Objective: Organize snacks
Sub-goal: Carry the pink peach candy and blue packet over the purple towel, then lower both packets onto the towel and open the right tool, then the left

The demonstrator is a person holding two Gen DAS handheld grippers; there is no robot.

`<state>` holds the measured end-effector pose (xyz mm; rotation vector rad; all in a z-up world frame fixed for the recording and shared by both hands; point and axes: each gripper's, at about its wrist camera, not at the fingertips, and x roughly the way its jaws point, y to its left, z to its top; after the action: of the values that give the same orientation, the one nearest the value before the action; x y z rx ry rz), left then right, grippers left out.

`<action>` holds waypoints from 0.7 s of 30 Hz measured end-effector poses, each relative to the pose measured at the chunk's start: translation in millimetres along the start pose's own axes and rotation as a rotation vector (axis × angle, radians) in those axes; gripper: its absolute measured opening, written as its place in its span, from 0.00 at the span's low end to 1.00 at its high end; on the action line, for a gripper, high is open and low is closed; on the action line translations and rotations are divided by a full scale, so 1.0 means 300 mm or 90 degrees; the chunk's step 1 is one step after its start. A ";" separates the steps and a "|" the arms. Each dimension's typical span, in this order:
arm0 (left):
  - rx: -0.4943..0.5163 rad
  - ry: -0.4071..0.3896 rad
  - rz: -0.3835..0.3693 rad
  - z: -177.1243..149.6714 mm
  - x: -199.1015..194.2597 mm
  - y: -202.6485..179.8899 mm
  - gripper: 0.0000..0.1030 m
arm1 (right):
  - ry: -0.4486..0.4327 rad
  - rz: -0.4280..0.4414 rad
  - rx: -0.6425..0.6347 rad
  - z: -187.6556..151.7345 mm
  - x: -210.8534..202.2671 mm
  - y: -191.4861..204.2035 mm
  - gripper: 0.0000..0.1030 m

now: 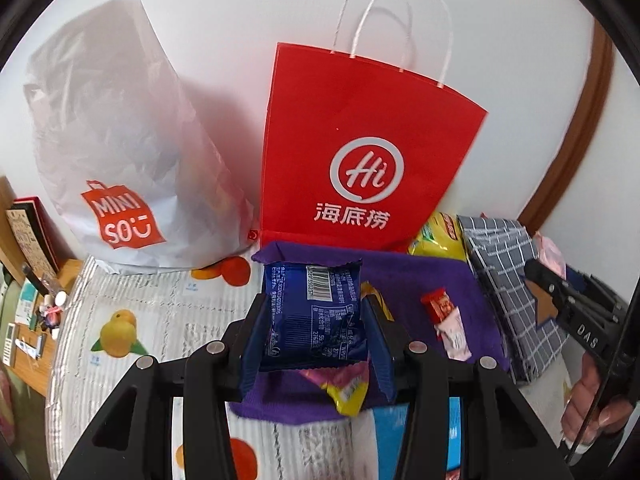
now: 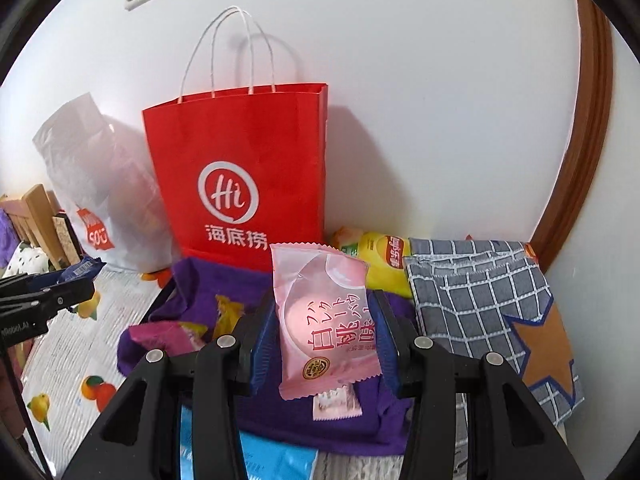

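My left gripper (image 1: 314,322) is shut on a blue snack packet (image 1: 314,312) and holds it above a purple cloth (image 1: 424,276). My right gripper (image 2: 326,328) is shut on a pink snack packet (image 2: 324,320) above the same purple cloth (image 2: 192,284). A red paper bag (image 1: 360,148) with white handles stands against the wall behind the cloth; it also shows in the right wrist view (image 2: 240,168). A white Miniso bag (image 1: 120,152) stands to its left. Small snacks lie on the cloth: a red and pink one (image 1: 446,322), a yellow and magenta one (image 1: 346,388).
A checked grey cloth bag (image 2: 480,300) with an orange star lies at the right, a yellow chip bag (image 2: 384,260) behind it. A fruit-print sheet (image 1: 132,320) covers the surface. A wooden shelf (image 1: 28,312) with small items is at the left. A light blue packet (image 2: 280,460) lies near.
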<state>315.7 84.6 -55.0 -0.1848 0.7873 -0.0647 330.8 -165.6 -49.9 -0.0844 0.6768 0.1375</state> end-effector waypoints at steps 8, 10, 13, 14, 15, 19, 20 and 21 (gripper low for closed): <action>0.024 -0.007 0.028 0.051 0.135 -0.057 0.43 | 0.055 0.016 0.005 -0.023 0.157 -0.024 0.43; 0.028 0.006 0.027 0.046 0.178 -0.061 0.43 | 0.066 0.026 0.000 -0.034 0.182 -0.020 0.43; 0.018 0.033 0.020 0.028 0.240 -0.047 0.43 | 0.092 0.035 -0.016 -0.059 0.229 -0.004 0.43; 0.022 0.042 0.022 0.022 0.256 -0.046 0.43 | 0.102 0.037 -0.026 -0.070 0.248 0.005 0.43; 0.022 0.046 0.021 0.018 0.265 -0.045 0.43 | 0.110 0.040 -0.033 -0.081 0.264 0.012 0.43; 0.028 0.071 0.011 -0.002 0.308 -0.042 0.43 | 0.164 0.065 -0.052 -0.130 0.345 0.052 0.43; 0.028 0.075 0.012 -0.007 0.318 -0.041 0.43 | 0.173 0.067 -0.058 -0.142 0.362 0.063 0.43; 0.027 0.079 0.013 -0.012 0.328 -0.040 0.43 | 0.180 0.067 -0.062 -0.148 0.375 0.068 0.43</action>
<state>382.6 59.8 -123.9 -0.1331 0.9105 -0.0738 386.9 -139.7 -155.9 -0.1639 0.9569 0.2626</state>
